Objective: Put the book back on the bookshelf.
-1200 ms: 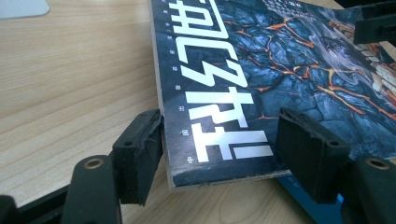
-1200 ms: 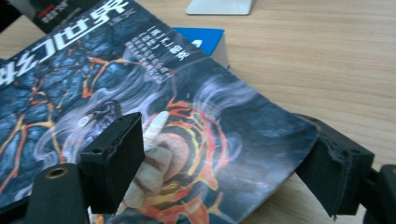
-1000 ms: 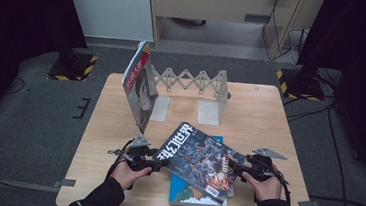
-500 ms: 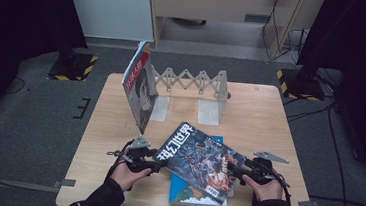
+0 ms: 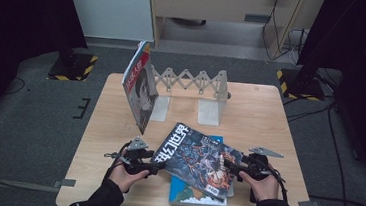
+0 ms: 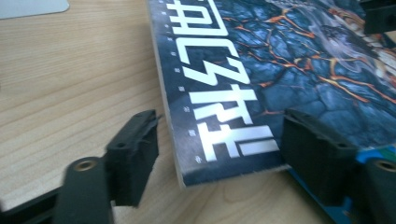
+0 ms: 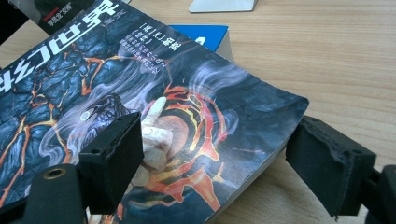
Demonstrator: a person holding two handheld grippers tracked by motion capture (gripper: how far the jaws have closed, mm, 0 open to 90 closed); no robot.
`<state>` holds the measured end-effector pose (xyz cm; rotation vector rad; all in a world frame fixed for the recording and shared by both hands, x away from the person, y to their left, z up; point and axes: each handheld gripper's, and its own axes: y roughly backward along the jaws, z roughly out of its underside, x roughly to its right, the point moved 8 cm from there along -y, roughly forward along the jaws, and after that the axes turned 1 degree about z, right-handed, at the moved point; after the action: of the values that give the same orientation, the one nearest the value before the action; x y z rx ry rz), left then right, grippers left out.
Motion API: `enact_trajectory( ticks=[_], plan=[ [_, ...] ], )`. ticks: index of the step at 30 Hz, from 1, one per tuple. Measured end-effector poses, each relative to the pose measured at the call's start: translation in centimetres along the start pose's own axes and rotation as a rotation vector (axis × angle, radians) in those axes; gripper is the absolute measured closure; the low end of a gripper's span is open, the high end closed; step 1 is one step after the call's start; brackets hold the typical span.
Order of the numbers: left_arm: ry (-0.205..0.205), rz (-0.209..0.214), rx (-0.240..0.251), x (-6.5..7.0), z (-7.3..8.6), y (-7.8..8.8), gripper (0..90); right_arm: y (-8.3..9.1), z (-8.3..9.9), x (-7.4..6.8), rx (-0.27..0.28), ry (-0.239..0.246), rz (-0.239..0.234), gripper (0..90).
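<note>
A dark book (image 5: 196, 159) with a lava-pattern cover and white lettering lies skewed on top of a blue book (image 5: 188, 191) near the table's front edge. My left gripper (image 5: 158, 166) is at its left corner. In the left gripper view that gripper (image 6: 219, 158) stands open, with the dark book's (image 6: 280, 70) corner between the jaws. My right gripper (image 5: 230, 168) is at the opposite corner. In the right gripper view it (image 7: 215, 163) is open too, one jaw over the dark book's cover (image 7: 140, 93) and the other off its edge. A strip of the blue book (image 7: 201, 35) shows beyond.
A white accordion book rack (image 5: 193, 81) stands at the back of the wooden table (image 5: 265, 120). A magazine with a red-edged cover (image 5: 139, 89) stands tilted at the rack's left end. Black and yellow stand bases (image 5: 71, 65) sit on the floor.
</note>
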<state>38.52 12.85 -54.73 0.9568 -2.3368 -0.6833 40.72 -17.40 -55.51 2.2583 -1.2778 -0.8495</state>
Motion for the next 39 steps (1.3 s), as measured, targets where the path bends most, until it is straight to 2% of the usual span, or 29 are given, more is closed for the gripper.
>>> enact_trajectory(
  ticks=[1,4,8,11,18,20,23,25,26,29,30,31,33,36,39],
  plan=[
    [0.008,0.000,0.002,-0.1,-0.1,-0.2,23.6,0.1,-0.1,0.1,0.005,0.021,0.008,20.3],
    [0.027,0.012,0.001,-0.2,-0.1,-0.5,21.5,0.2,-0.1,0.1,0.011,0.032,0.016,19.9],
    [0.091,0.042,-0.008,-0.4,0.1,-0.9,19.0,0.2,-0.1,0.1,0.014,0.038,0.021,19.2],
    [0.129,0.081,-0.009,-0.2,0.1,-1.5,16.8,0.1,-0.1,0.1,0.015,0.037,0.019,18.8],
    [0.164,0.161,-0.012,0.4,0.0,-2.7,16.3,0.1,-0.1,0.2,0.015,0.030,0.018,18.5],
    [0.173,0.164,-0.015,0.4,0.0,-2.7,16.4,0.1,-0.1,0.2,0.015,0.030,0.017,18.4],
    [0.149,0.142,-0.022,0.5,-0.2,-2.4,18.5,0.1,-0.1,0.2,0.016,0.028,0.016,18.4],
    [0.153,0.131,-0.033,0.5,-0.4,-2.0,25.9,0.1,0.0,0.3,0.016,0.023,0.017,18.4],
    [0.155,0.133,-0.038,0.6,-0.4,-1.8,25.9,0.1,0.0,0.3,0.016,0.023,0.017,18.4],
    [0.160,0.150,0.001,0.8,-1.1,-0.8,35.3,0.0,0.0,0.4,0.021,0.012,0.018,18.5],
    [0.163,0.157,0.024,0.9,-1.4,-0.5,35.3,0.0,0.0,0.4,0.021,0.012,0.018,18.5],
    [0.161,0.168,0.055,1.0,-1.9,-0.1,39.7,0.0,0.0,0.5,0.023,0.009,0.019,18.6],
    [0.163,0.187,0.087,1.4,-2.6,0.3,40.8,0.0,0.0,0.5,0.025,0.007,0.021,18.6],
    [0.158,0.208,0.092,1.8,-3.1,0.3,41.9,0.0,0.0,0.4,0.027,0.006,0.021,18.6],
    [0.179,0.234,0.082,2.2,-3.2,-0.1,43.8,0.0,0.0,0.5,0.028,0.004,0.022,18.6]
  ],
)
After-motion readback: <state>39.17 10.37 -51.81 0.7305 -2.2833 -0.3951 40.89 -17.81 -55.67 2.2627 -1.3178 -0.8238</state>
